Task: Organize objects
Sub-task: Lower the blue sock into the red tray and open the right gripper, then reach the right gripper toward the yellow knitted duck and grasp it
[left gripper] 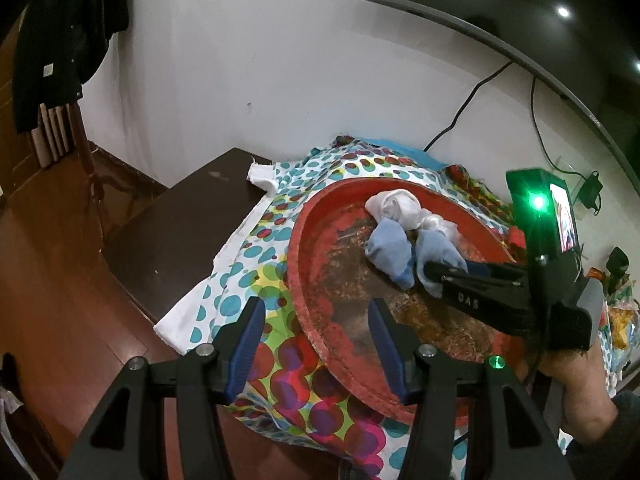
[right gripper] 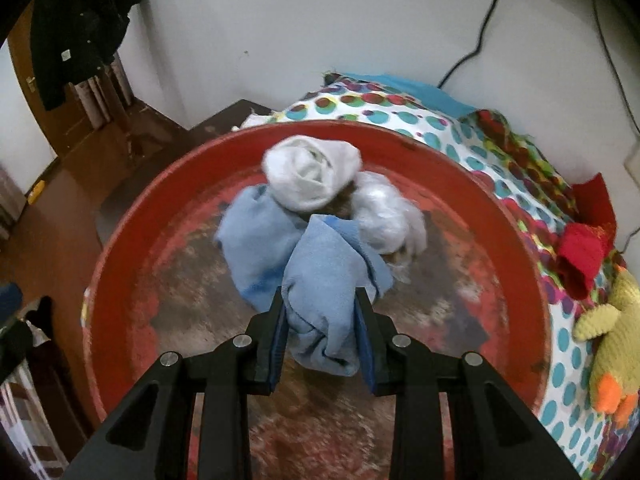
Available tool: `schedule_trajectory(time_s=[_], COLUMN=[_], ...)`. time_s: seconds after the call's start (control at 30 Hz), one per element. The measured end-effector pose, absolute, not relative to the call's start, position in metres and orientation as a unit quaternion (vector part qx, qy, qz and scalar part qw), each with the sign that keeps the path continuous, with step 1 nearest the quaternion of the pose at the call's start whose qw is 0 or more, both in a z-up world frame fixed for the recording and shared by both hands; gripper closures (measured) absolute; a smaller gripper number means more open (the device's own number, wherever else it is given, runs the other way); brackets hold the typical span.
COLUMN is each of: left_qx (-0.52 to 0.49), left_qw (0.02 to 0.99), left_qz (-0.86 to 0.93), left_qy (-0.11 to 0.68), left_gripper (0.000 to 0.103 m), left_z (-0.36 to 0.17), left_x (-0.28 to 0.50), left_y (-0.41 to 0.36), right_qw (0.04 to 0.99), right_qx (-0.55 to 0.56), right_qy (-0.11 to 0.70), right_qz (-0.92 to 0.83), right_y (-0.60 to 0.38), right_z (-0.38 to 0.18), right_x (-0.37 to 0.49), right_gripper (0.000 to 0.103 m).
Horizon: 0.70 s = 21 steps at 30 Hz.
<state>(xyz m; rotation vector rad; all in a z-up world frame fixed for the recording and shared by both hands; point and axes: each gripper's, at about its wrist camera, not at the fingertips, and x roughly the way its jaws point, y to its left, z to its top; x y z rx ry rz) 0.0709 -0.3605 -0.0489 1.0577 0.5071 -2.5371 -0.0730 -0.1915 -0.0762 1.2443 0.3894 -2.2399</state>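
A worn red round tray [left gripper: 320, 336] [right gripper: 120, 280] sits on a dotted cloth [left gripper: 256, 248]. In it lie a rolled white sock bundle [left gripper: 394, 205] [right gripper: 312, 176], a shiny white bundle [right gripper: 388, 216], and two light blue rolled cloths [left gripper: 388, 250] [right gripper: 252, 240]. My right gripper [right gripper: 322, 312] [left gripper: 430, 274] is shut on the nearer blue cloth [right gripper: 324, 288] [left gripper: 438, 254], low over the tray. My left gripper [left gripper: 316, 332] is open and empty above the tray's near left rim.
A dark wooden table [left gripper: 180, 232] carries the cloth, against a white wall. Red fabric [right gripper: 580, 256] and a yellow knitted toy [right gripper: 612, 344] lie right of the tray. Cables [left gripper: 460, 120] hang down the wall. Dark clothes [left gripper: 60, 40] hang at left.
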Motion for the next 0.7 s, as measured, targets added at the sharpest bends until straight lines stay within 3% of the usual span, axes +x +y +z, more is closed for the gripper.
schedule_trajectory(time_s=[0.17,0.3,0.7], left_qx=[0.375,0.377,0.388], left_qw=[0.173,0.176,0.155], left_qz=[-0.892,-0.89,-0.893], left_qy=[0.185,0.186,0.165], left_gripper=[0.048,0.048,0.048], left_z=[-0.052,-0.055,-0.059], left_x=[0.071,0.071,0.064], left_y=[-0.364,-0.364,-0.336], right_qw=[0.288,0.286,0.253], right_qx=[0.46,0.442,0.406], right_qy=[0.125,0.128,0.083], right_qz=[-0.831,-0.84,-0.874], right_y=[-0.203,-0.198,-0.098], right_z=[-0.074,-0.067,-0.024], right_x=[-0.073,-0.064,-0.041], right_gripper=[0.073,0.045,0.037])
